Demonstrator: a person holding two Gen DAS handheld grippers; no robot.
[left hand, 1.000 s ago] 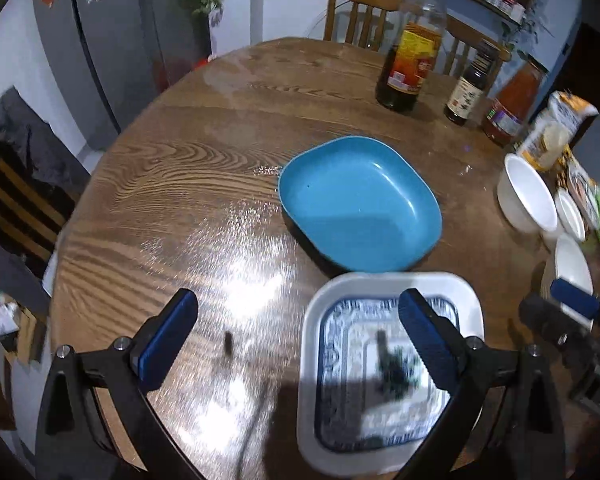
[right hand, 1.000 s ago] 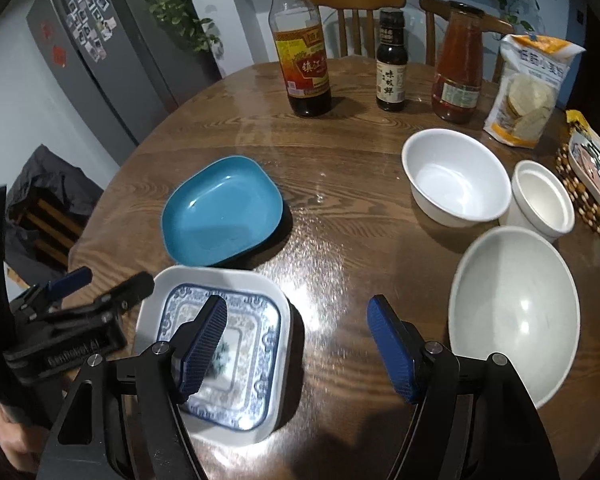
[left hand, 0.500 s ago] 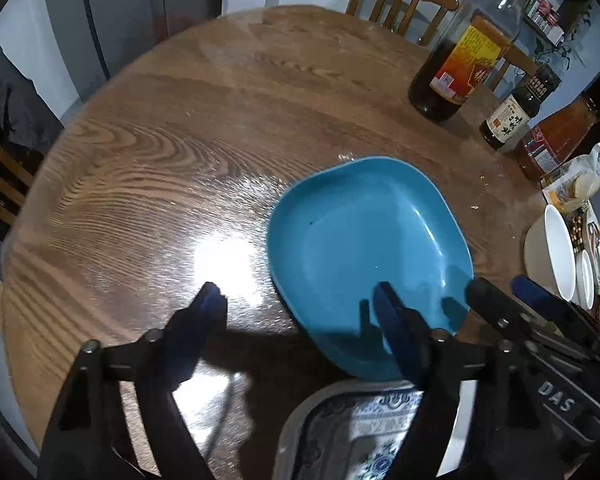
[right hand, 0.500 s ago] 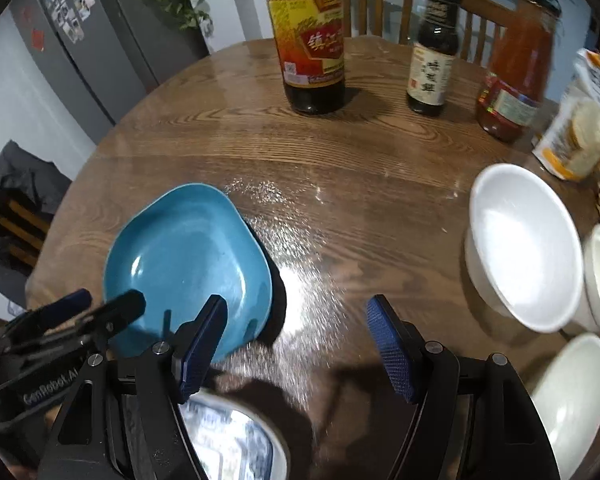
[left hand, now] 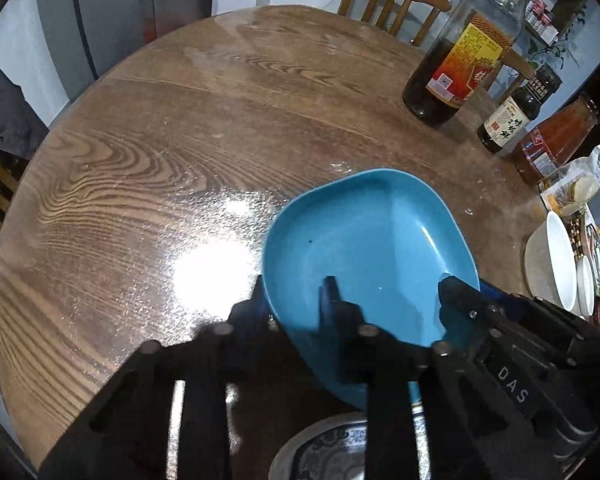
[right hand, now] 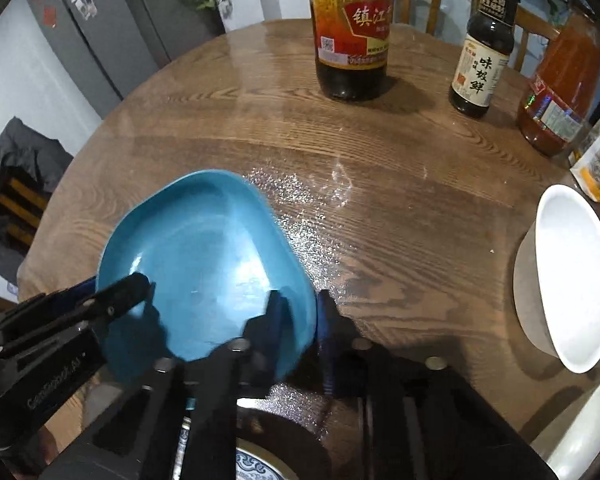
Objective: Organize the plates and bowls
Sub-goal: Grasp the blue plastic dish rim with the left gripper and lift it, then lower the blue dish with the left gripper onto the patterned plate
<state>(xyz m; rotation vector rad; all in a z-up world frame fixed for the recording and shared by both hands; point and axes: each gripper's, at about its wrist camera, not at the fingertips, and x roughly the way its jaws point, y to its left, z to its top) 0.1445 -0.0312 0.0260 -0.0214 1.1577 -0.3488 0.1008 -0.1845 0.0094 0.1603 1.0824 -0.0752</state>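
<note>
Round and wooden, the bench (left hand: 148,168) carries everything under a bright glare. Both tongs have just been closing, each with the blue plate's rim between its fingers. The left tongs (left hand: 296,300) now pinch the plate's near-left rim, one finger outside, one inside the dish. The right tongs (right hand: 300,312) clamp the near-right rim the same way, pads against the edge. The blue plate (left hand: 364,248) sits near the bench's front edge, between the two tools. Just below it, a white dish with blue pattern (left hand: 340,452) peeks out under the tongs. To the right stands a white bowl (right hand: 572,276) with a second white bowl (right hand: 592,424) nearer. Along the far side stand a large vinegar bottle (right hand: 352,28), a small dark bottle (right hand: 484,52) and a red sauce bottle (right hand: 560,92).
</note>
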